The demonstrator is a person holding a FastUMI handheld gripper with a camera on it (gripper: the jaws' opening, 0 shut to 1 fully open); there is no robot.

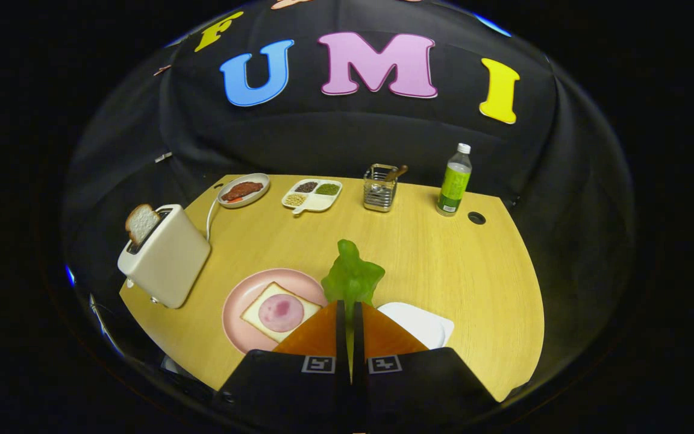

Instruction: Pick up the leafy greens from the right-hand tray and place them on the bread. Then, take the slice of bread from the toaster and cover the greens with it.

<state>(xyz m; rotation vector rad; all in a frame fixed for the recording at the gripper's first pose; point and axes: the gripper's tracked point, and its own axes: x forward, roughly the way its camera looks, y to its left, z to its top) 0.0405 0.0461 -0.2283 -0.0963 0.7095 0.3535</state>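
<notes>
- The tongs (347, 310) are pressed nearly together, pinching the stem of the leafy greens (352, 276), which stand up just ahead of the fingertips, held above the worktop (443, 259).
- Each finger base carries a small square black-and-white marker; no words can be read on them.
- Just left of the fingers sits a pink plate (240, 307) with the bread (262, 322) lying flat on it, topped by a round pink slice of meat (281, 311).
- Just right of the fingers lies the white tray (422, 322), partly hidden behind the tongs.
- Farther left, a cream toaster (169, 256) stands near the worktop's edge, tilted in this view, with a slice of bread (141, 222) sticking up out of its slot; a white cord (209, 220) runs from it toward the back.
- Along the far edge, from left to right: an oval dish (243, 190) holding dark reddish food, a divided white dish (312, 195) with beans and grains in separate compartments, a metal wire caddy (381, 188) with a wooden handle poking out, and a clear bottle (455, 181) with a white cap and a green label whose print is too small to read.
- A round cable hole (476, 217) is cut into the worktop just beside the bottle.
- The worktop is pale wood grain; black cloth hangs behind it as the booth's wall.
</notes>
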